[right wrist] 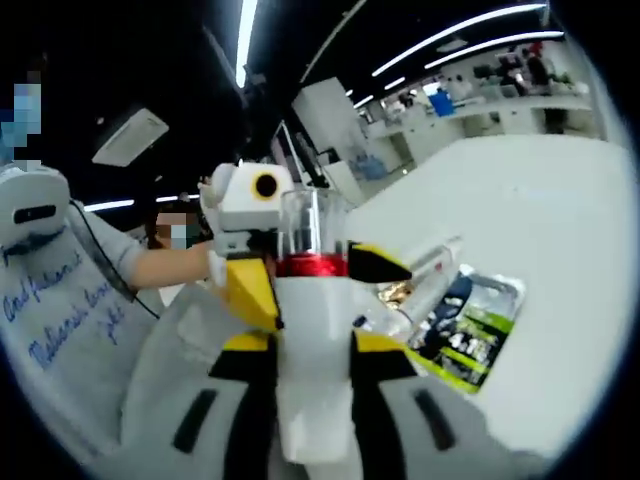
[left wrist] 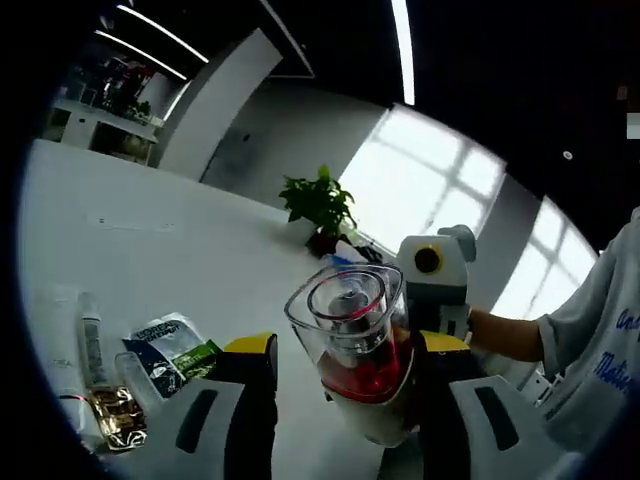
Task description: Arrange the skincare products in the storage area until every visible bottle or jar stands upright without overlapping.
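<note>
Pump bottle (right wrist: 310, 330), white body, red collar, clear cap: clamped between right gripper (right wrist: 312, 345) jaws; base hidden. Left gripper (left wrist: 335, 365) at 6 o'clock, jaws apart, bottle (left wrist: 362, 350) against its right jaw; grip unclear. Sachets (left wrist: 170, 355) and tube (left wrist: 92, 345) lie on white table (left wrist: 150, 240) at 8 o'clock; labels unreadable.

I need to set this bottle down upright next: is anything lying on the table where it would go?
Yes. The bottle, held between the right tongs, hangs over sachets and a tube lying flat on the white table.

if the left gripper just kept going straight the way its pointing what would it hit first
Most likely the bottle with the red band and clear cap, which sits between the left gripper jaws. The right gripper appears to hold it from the far side. Depth is hard to judge.
</note>
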Tool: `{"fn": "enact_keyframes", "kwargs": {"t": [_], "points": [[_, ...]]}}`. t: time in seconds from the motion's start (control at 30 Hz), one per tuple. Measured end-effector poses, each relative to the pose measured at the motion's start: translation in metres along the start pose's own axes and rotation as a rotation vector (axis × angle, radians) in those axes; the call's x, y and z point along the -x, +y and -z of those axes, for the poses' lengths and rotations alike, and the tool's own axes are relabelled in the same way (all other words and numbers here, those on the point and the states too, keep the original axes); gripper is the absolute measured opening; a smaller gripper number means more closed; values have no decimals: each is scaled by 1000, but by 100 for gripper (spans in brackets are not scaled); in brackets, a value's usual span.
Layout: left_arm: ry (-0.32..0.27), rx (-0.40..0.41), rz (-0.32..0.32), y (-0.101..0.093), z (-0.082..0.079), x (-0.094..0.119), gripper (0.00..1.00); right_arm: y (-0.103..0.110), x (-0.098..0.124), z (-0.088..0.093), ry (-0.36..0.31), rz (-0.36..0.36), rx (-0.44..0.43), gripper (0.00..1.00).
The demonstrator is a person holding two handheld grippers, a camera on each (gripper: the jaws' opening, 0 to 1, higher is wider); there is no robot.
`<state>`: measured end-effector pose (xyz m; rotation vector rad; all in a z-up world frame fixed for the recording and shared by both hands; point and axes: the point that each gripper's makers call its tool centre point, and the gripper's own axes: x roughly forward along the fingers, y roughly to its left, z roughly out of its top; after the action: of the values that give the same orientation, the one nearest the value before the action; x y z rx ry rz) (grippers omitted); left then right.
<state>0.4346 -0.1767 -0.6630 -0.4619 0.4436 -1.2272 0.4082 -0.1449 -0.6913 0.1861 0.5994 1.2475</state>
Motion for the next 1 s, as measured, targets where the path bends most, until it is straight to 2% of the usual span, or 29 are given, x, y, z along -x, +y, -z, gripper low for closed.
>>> {"fn": "enact_keyframes", "kwargs": {"t": [0.07,0.27,0.43,0.5,0.6,0.73,0.87,1.0], "points": [[8,-8,16,-4,2,-1,37,-4,1,2,-9,11,-7,27],[11,-41,13,-2,3,-6,36,-5,0,5,-20,0,-7,27],[38,-63,23,-7,5,-6,32,-3,-3,10,2,2,56,28],[58,-57,16,-7,7,-6,32,-3,-4,12,16,10,83,28],[69,-91,-4,-8,8,-6,31,-4,-5,14,15,26,106,28],[81,-142,-46,-5,10,-7,31,-10,-6,15,3,86,160,29],[103,-208,-95,0,12,-10,30,-20,-7,18,2,178,228,30],[106,-261,-151,9,9,-11,30,-27,-6,18,-38,265,254,31]]}}
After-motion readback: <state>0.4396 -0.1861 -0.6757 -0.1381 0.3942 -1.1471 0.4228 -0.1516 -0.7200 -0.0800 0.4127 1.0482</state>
